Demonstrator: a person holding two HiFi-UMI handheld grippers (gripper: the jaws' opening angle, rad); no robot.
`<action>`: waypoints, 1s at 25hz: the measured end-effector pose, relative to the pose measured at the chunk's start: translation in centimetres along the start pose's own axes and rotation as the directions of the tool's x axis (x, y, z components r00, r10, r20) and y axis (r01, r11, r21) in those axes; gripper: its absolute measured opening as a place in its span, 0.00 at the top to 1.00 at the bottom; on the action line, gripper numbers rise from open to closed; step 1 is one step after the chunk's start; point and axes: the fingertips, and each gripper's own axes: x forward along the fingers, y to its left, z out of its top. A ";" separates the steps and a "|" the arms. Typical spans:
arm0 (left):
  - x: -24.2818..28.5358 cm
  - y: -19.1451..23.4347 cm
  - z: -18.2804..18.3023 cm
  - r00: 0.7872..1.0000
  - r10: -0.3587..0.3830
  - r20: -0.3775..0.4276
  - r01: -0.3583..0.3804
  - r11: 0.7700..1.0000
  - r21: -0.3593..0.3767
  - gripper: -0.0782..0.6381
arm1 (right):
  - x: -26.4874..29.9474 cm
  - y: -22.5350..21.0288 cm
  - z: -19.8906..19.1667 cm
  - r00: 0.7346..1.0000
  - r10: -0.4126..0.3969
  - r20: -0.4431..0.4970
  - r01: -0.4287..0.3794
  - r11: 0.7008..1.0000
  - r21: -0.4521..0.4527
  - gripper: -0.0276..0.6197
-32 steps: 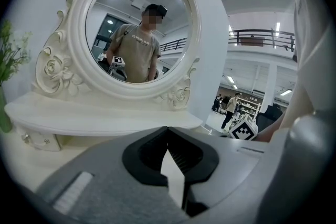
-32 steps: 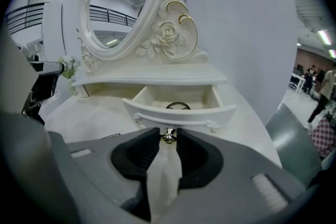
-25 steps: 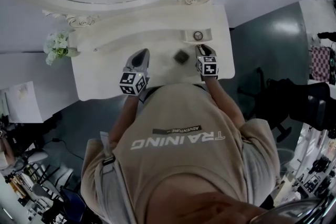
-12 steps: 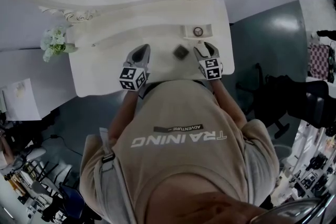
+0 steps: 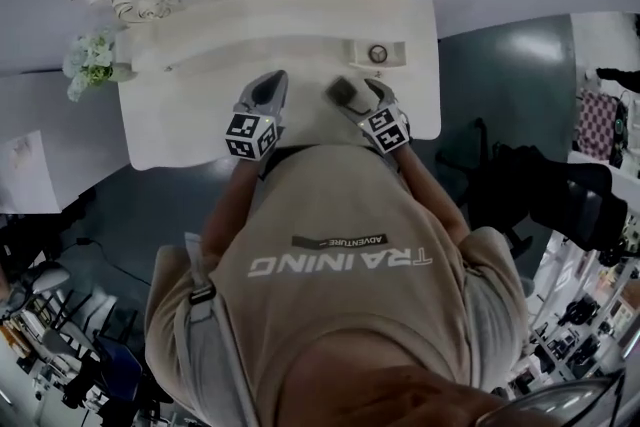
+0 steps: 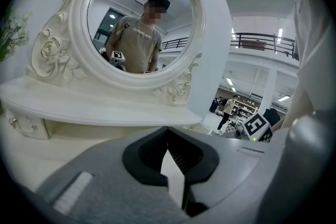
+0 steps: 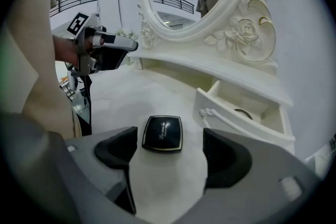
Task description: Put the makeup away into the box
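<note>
A black square compact (image 7: pixel 163 134) lies flat on the white vanity top (image 7: pixel 157 92); in the head view the compact (image 5: pixel 341 89) sits just left of the open drawer. My right gripper (image 7: pixel 170 157) points down at it, open; its jaws have just been opening, and the compact lies at their tips without the pads touching it. From above, the right gripper (image 5: pixel 354 96) is beside the compact. The open drawer (image 7: pixel 237 126) holds a round item (image 7: pixel 243 112). My left gripper (image 6: pixel 170 161) is shut and empty, hovering left of the compact (image 5: pixel 268 90).
A large oval mirror (image 6: pixel 139 18) in a carved white frame stands behind a raised shelf (image 6: pixel 94 110). White flowers (image 5: pixel 90 60) sit at the vanity's left end. The vanity's front edge (image 5: pixel 300 143) is close to the person's body.
My right gripper has moved left from the drawer to the compact, rolled, and opened its jaws. The left gripper has stayed put.
</note>
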 end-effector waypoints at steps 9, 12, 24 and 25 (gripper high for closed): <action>-0.7 2.0 -0.9 0.999 0.047 -0.007 -0.048 0.998 -0.030 0.89 | 3.9 1.2 0.2 0.997 0.031 -0.077 -0.034 0.999 -0.028 0.36; -0.7 2.3 -1.1 0.999 0.051 -0.012 -0.051 0.998 -0.033 0.89 | 4.5 1.0 -0.6 0.993 0.023 -0.118 -0.027 0.999 -0.034 0.36; -0.2 1.5 -1.4 1.000 0.016 -0.019 -0.017 0.999 -0.029 0.89 | 4.5 0.4 -0.6 0.987 0.026 -0.159 -0.032 0.999 -0.039 0.45; 0.0 1.3 -1.4 1.000 0.010 -0.019 -0.010 1.000 -0.028 0.89 | 4.4 0.5 -0.7 0.986 0.031 -0.163 -0.036 0.999 -0.027 0.45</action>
